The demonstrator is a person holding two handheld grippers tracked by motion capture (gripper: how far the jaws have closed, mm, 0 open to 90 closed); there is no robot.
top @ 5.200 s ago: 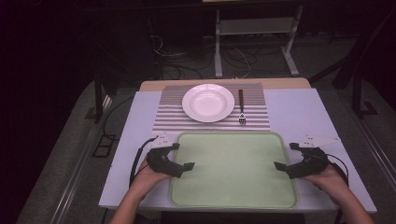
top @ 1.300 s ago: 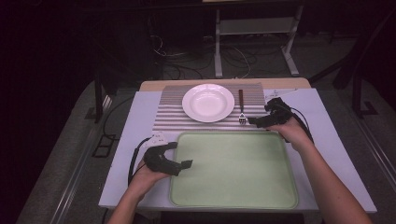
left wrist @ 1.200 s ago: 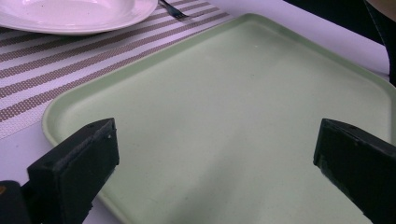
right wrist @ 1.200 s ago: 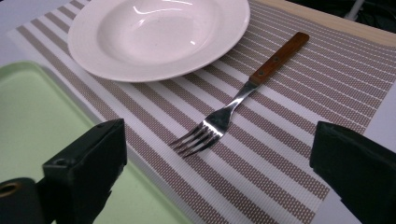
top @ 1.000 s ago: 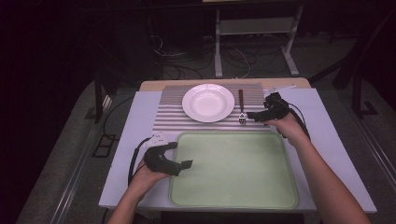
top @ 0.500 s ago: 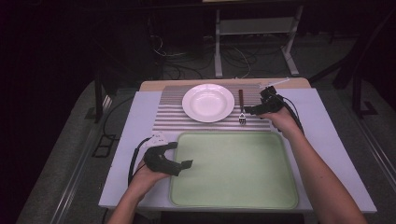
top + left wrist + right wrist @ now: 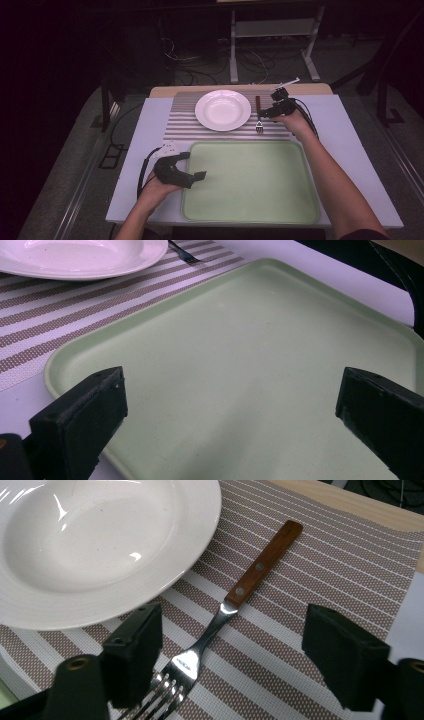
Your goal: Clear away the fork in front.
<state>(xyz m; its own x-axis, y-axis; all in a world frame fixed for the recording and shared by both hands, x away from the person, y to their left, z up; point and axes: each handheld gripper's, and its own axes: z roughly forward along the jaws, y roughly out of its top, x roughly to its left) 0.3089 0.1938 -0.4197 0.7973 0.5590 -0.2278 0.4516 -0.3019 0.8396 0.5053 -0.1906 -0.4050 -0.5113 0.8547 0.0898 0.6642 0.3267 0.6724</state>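
So from the high view, the fork (image 7: 259, 116) lies on the striped placemat (image 7: 182, 125) just right of the white plate (image 7: 223, 109), tines toward the green tray (image 7: 250, 182). The right gripper (image 7: 267, 113) sits right at the fork's far side, with bare desk (image 7: 350, 130) beyond it. The left gripper (image 7: 196, 167) rests at the tray's left edge.

Left gripper view: its jaws are spread wide over the tray's smooth, rounded-corner surface (image 7: 240, 370), nothing between them.

Right gripper view gives the detail: wooden riveted handle, shiny metal neck, fork (image 7: 220, 615) lying between the jaws. They've just been closing in but stand apart, pads not pressing on it. Plate rim (image 7: 200, 540) sits close on one side, woven mat open on the other.
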